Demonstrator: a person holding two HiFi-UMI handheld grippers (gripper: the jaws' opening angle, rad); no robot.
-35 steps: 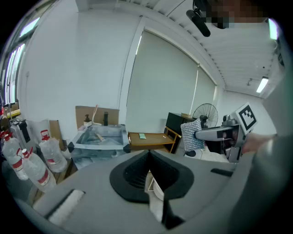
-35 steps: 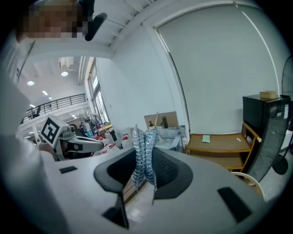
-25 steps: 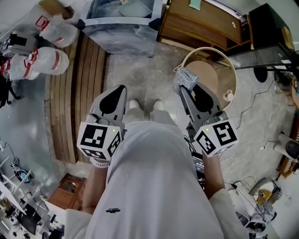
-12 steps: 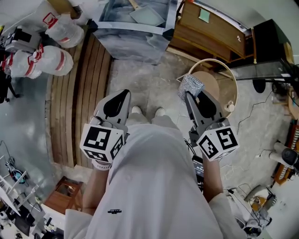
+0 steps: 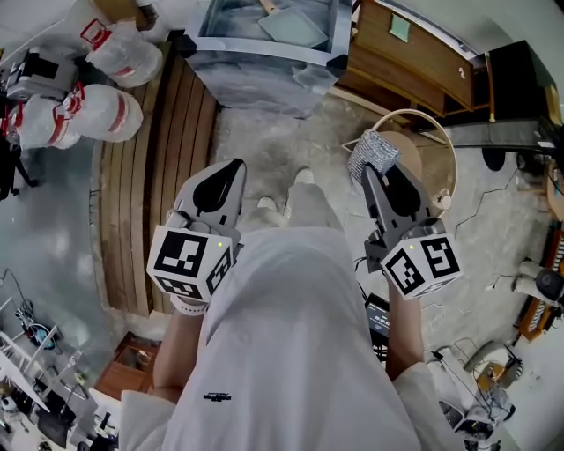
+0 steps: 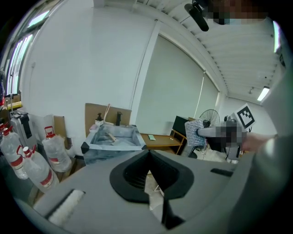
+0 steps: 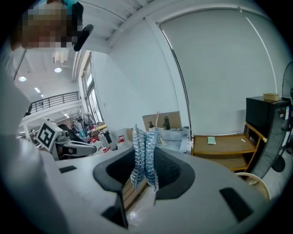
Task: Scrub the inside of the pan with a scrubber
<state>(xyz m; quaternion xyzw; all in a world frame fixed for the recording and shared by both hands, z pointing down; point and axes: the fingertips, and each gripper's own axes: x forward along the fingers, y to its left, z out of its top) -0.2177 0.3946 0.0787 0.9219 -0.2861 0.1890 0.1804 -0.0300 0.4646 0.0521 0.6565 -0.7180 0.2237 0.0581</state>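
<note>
My right gripper (image 5: 372, 173) is shut on a silver mesh scrubber (image 5: 375, 151), held in the air above the floor; the scrubber (image 7: 145, 155) stands upright between its jaws. Beside it at the same height, my left gripper (image 5: 231, 169) is shut on nothing, its jaws (image 6: 149, 157) meeting with no gap. From the left gripper view the scrubber (image 6: 194, 132) shows to the right. A grey tub (image 5: 264, 55) stands ahead on the floor. In it lies a flat grey item with a wooden handle (image 5: 291, 22); I cannot tell if it is the pan.
Wooden planks (image 5: 141, 176) run along the floor to the left, with large water bottles (image 5: 88, 110) beyond them. A wooden desk (image 5: 414, 53) and a round wooden stool (image 5: 438, 150) stand ahead on the right. Cables and small gear litter the floor at right.
The person has stepped forward, one foot ahead. Tub and desk sit nearer in view. Both grippers kept their states; the right one with the scrubber drifted a little right.
</note>
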